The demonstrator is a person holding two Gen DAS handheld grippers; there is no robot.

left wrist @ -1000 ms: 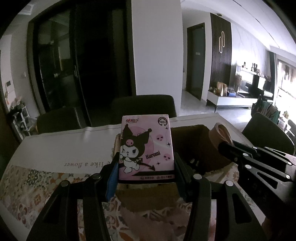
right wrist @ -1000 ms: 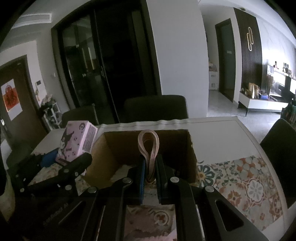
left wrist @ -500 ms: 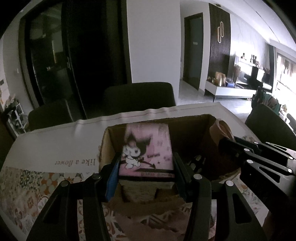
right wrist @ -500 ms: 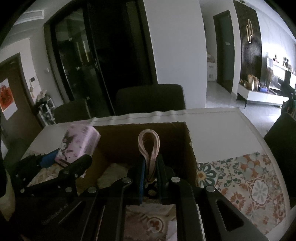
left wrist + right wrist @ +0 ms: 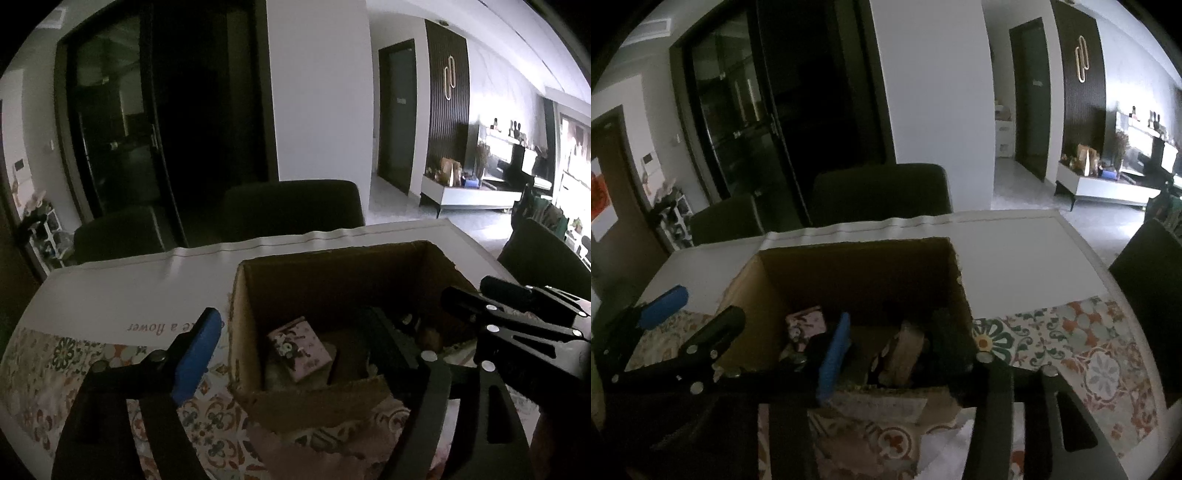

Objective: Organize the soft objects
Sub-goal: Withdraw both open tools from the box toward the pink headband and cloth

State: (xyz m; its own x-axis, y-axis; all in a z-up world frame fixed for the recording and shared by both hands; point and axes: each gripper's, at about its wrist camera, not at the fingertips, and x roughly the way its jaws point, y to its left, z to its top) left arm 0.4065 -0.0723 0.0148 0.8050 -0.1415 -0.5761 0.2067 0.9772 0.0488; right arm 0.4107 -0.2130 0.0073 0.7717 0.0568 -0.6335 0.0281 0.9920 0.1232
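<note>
Counted: one cardboard box (image 5: 243, 325); one pink tissue pack (image 5: 299, 349); one beige strap (image 5: 905, 350); two grippers; three dark chairs visible.

**Two wrist views aimed into one box**

The cardboard box (image 5: 243, 332) was viewed closely from above its near edge by both fisheye cameras, each faced towards the dark chair (image 5: 291, 206) across the table (image 5: 110, 288). The left view was set further left. Box, table and chair were shared.

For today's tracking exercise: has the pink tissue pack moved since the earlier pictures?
Yes. The pink tissue pack dropped from above the cardboard box rim to inside it.
</note>
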